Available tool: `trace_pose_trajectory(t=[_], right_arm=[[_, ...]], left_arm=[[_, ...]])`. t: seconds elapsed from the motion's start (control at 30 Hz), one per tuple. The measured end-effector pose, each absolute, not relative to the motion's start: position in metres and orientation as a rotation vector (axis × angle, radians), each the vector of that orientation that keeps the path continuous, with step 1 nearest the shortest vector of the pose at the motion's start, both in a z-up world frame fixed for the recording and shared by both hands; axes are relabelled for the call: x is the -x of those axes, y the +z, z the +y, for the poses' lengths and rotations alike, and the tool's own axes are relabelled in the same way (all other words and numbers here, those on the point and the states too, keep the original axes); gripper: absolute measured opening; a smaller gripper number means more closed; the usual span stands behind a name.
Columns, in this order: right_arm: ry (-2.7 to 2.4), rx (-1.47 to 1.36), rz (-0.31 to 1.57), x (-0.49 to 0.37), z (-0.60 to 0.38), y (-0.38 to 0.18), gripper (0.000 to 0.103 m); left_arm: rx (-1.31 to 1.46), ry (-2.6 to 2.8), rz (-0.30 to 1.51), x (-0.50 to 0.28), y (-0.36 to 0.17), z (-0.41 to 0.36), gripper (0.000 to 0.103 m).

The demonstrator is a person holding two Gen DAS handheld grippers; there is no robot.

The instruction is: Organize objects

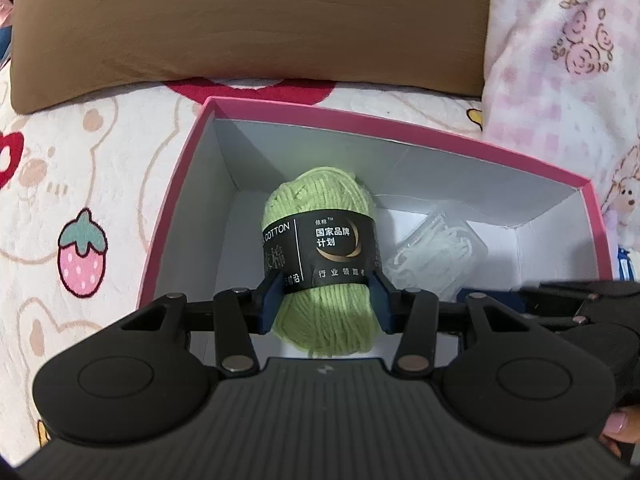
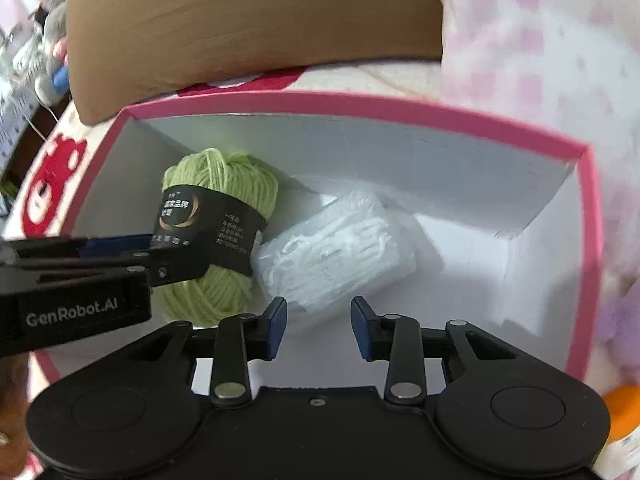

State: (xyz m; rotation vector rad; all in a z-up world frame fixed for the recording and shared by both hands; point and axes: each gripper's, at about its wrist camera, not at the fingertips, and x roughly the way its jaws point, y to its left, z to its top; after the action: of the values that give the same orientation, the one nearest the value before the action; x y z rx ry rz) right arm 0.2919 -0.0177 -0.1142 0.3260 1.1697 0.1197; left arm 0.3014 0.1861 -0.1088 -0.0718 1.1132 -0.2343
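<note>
One pink-rimmed white cardboard box (image 1: 180, 196): one green yarn skein (image 1: 324, 264) clamped in left tool (image 1: 326, 300); one clear packet (image 2: 336, 248) ahead of empty, narrow right tool (image 2: 319, 320).

A white quilted bedspread (image 1: 80, 168) printed with pale bear outlines, a pink strawberry (image 1: 82, 258) and red patches covers the surface. At its far edge lies a plain brown pillow (image 1: 248, 24), and beside that sits a soft pink-and-white checked blanket (image 1: 568, 52) with little drawn roses and a sheep.
</note>
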Motion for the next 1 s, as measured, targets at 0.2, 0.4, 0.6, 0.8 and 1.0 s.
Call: trace_pose_trajectory(t=[0.2, 0.4, 0.6, 0.8, 1.0], right_arm=[[0.154, -0.331, 1.163, -0.293, -0.013, -0.115, 0.036], [0.202, -0.327, 1.126, -0.302, -0.005, -0.109, 0.019], [0.224, -0.195, 1.081, -0.296, 0.007, -0.103, 0.021], [0.275, -0.135, 1.021, -0.262, -0.009, -0.071, 0.023], [0.292, -0.113, 0.986, -0.236, -0.021, -0.046, 0.024]], left_arm=[[0.120, -0.214, 1.128, -0.302, -0.110, 0.194, 0.046], [0.173, -0.204, 1.141, -0.306, -0.111, 0.203, 0.046], [0.124, -0.200, 1.137, -0.307, -0.109, 0.197, 0.047], [0.005, -0.211, 1.111, -0.294, -0.100, 0.184, 0.052], [0.056, -0.268, 1.083, -0.282, -0.063, 0.178, 0.056]])
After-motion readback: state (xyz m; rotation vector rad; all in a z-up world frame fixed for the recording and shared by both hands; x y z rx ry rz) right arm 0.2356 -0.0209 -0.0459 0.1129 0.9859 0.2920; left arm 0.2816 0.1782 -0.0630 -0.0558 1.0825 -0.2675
